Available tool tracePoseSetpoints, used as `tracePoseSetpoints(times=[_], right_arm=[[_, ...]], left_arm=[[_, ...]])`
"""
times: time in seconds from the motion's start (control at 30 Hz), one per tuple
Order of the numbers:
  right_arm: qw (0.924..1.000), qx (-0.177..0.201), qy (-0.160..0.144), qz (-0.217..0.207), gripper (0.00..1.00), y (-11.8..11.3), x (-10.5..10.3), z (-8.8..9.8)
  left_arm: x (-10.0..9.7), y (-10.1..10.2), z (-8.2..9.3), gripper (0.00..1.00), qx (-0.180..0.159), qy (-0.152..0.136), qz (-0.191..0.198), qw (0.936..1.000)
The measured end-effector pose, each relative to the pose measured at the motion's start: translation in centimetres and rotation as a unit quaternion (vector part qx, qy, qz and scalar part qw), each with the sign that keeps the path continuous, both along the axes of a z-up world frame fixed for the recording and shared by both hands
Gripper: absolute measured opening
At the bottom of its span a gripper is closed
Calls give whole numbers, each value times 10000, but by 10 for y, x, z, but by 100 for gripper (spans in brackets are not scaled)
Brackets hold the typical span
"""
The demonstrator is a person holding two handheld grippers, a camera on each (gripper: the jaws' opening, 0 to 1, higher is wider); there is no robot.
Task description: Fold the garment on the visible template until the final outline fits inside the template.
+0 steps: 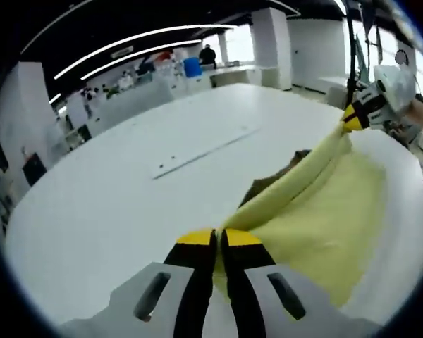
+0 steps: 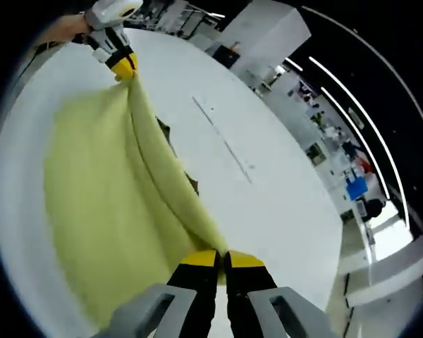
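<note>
A pale yellow garment (image 1: 317, 211) is stretched taut along one edge between both grippers, and the rest hangs down onto the white table (image 1: 113, 197). My left gripper (image 1: 218, 239) is shut on one end of that edge. The right gripper (image 1: 351, 121) holds the other end at the upper right, a hand behind it. In the right gripper view, my right gripper (image 2: 222, 260) is shut on the garment (image 2: 106, 197), and the left gripper (image 2: 125, 70) pinches the far end. A dark brown sheet (image 1: 275, 179), possibly the template, peeks from behind the cloth (image 2: 192, 184).
A straight seam with small holes (image 1: 204, 151) crosses the tabletop (image 2: 268, 197) beyond the garment. Far behind are white benches, pillars and a blue container (image 1: 192, 67), with a person standing near it. The table's round edge runs close on the garment's side.
</note>
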State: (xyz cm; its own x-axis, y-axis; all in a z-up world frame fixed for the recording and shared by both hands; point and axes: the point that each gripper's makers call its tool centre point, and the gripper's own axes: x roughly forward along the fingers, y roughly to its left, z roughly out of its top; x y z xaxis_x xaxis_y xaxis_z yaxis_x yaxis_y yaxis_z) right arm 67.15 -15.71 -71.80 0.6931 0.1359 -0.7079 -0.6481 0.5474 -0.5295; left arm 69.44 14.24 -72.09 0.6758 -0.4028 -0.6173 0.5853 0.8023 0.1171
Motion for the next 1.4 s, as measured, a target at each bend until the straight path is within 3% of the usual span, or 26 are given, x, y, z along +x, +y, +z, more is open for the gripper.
tracePoseSetpoints(times=[0.07,0.3,0.4,0.57,0.67,0.77,0.9,1.03,1.2,1.3,1.4], right_arm=[[9999,-99,77,67,0,0,4,-7],[9994,71,338,33,0,-1,13,-28],[9981,326,528,-40,0,-3,14,-38],[9976,398,559,-63,0,-3,16,-44],[9947,738,670,-252,1,-4,15,-46],[9914,1080,668,-306,3,-2,14,-41],[9903,1160,706,-291,12,-7,9,-35],[9878,1312,800,-245,20,-8,1,-31],[9914,1080,743,-22,26,-9,-1,-33],[9942,874,635,-4,22,-12,6,-42],[9945,823,649,-47,17,-16,10,-48]], left_arm=[[4,0,-7,2,1,24,1,10000],[12,0,-31,3,191,162,-58,9997],[18,3,-38,6,261,187,47,9995],[25,7,-38,6,270,77,162,9995],[23,9,-37,7,203,104,192,9996],[20,10,-30,6,264,-15,51,9996],[15,9,-17,8,142,-276,-253,9992],[9,8,-10,18,80,-437,-597,9972],[4,14,-26,23,345,-325,-785,9958],[8,18,-35,23,851,-398,-909,9914],[12,12,-35,16,779,-456,-942,9915]])
